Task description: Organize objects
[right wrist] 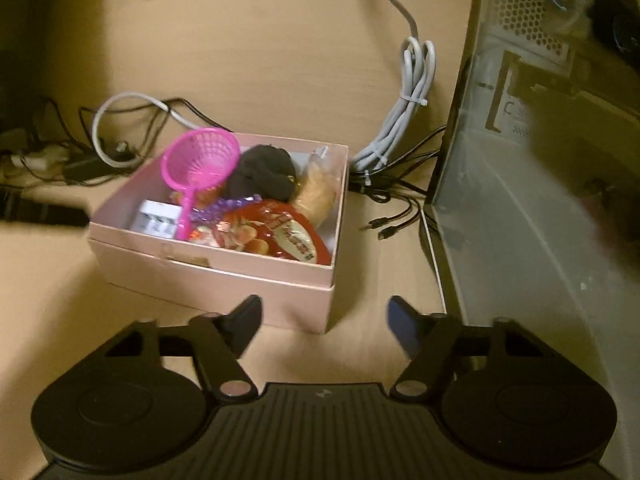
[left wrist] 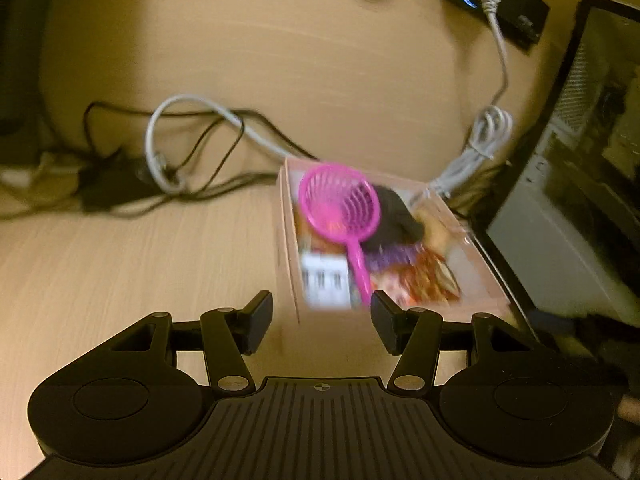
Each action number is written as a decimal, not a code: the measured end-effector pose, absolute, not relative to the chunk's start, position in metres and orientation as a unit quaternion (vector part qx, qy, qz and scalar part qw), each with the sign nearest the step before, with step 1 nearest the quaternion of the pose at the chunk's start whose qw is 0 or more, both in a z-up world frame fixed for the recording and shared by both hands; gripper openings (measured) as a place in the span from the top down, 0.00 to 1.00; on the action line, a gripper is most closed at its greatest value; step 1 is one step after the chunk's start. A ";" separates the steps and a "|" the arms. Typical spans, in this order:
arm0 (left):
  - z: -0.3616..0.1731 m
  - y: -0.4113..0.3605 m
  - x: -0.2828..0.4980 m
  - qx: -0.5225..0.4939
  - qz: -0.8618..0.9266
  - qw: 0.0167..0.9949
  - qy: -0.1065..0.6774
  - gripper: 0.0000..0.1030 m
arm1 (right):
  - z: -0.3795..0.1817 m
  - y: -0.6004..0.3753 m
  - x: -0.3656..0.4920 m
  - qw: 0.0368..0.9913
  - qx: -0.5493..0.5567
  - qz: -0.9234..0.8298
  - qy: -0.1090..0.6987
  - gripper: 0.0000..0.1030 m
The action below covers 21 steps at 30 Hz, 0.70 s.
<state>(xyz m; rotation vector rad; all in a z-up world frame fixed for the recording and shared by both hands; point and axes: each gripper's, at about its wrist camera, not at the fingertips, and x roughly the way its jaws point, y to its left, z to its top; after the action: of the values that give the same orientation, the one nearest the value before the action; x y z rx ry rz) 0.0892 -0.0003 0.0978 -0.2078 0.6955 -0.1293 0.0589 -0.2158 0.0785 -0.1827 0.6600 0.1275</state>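
Light wood-grain desk (right wrist: 248, 40), dim warm light, glass-sided PC case (right wrist: 540, 200) along the right edge. Tangle of black and grey cables (right wrist: 132, 120) behind, bundled grey cable (right wrist: 412, 96) tied off near the case.

Pink box (right wrist: 240, 276) sits mid-desk, just beside the PC case, nested in what looks like its own lid, probably to keep the lid out of the way while loading. Open top, nearly full.

Contents:
- pink plastic strainer (right wrist: 200, 156), propped on its handle against the left side, bowl above the rim
- small white block (right wrist: 158, 220) at front left, can't tell what exactly
- black soft item (right wrist: 260, 176) at back centre
- red snack packet (right wrist: 276, 236) lying flat at front
- purple sparkly bit (right wrist: 224, 206) between strainer handle and packet
- tan bread-like item (right wrist: 320, 192) leaning on the right wall

Left gripper (left wrist: 322, 312): fingers partly spread, nothing between them, box just ahead and to the right; view heavily blurred. Right gripper (right wrist: 324, 320): fingers likewise parted, empty, hovering off the box's front right corner, not touching it.

No loose task items visible on the desk outside the box, so sorting looks essentially done. Both grippers angled down at the box. Likely either closing out or repositioning the box; not enough here to say which. Tall strainer likely to foul any lid fit.
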 end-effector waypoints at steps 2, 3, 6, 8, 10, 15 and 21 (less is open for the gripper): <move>0.094 -0.004 0.109 -0.072 -0.044 0.932 0.354 0.43 | 0.076 -0.213 0.065 0.941 -0.096 0.056 0.319 0.37; 0.091 -0.005 0.115 -0.061 -0.037 0.929 0.363 0.43 | 0.074 -0.213 0.069 0.941 -0.096 0.054 0.321 0.37; 0.078 0.002 0.129 -0.046 -0.016 0.919 0.391 0.37 | 0.071 -0.210 0.074 0.938 -0.086 0.061 0.331 0.38; 0.075 0.013 0.127 -0.059 -0.016 0.918 0.391 0.26 | 0.071 -0.202 0.072 0.939 -0.090 0.065 0.326 0.38; 0.073 0.022 0.125 -0.063 -0.009 0.918 0.390 0.16 | 0.070 -0.193 0.072 0.940 -0.093 0.072 0.322 0.38; 0.071 0.048 0.128 -0.078 0.023 0.917 0.390 0.05 | 0.069 -0.175 0.082 0.938 -0.103 0.077 0.323 0.38; 0.071 0.061 0.130 -0.087 0.023 0.921 0.379 0.04 | 0.069 -0.162 0.082 0.937 -0.110 0.065 0.324 0.38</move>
<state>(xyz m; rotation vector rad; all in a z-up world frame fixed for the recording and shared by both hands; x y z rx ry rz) 0.1295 0.0612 0.0711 -0.1779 0.7787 0.0477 0.0819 -0.1616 0.0685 -0.2239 0.6624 0.1327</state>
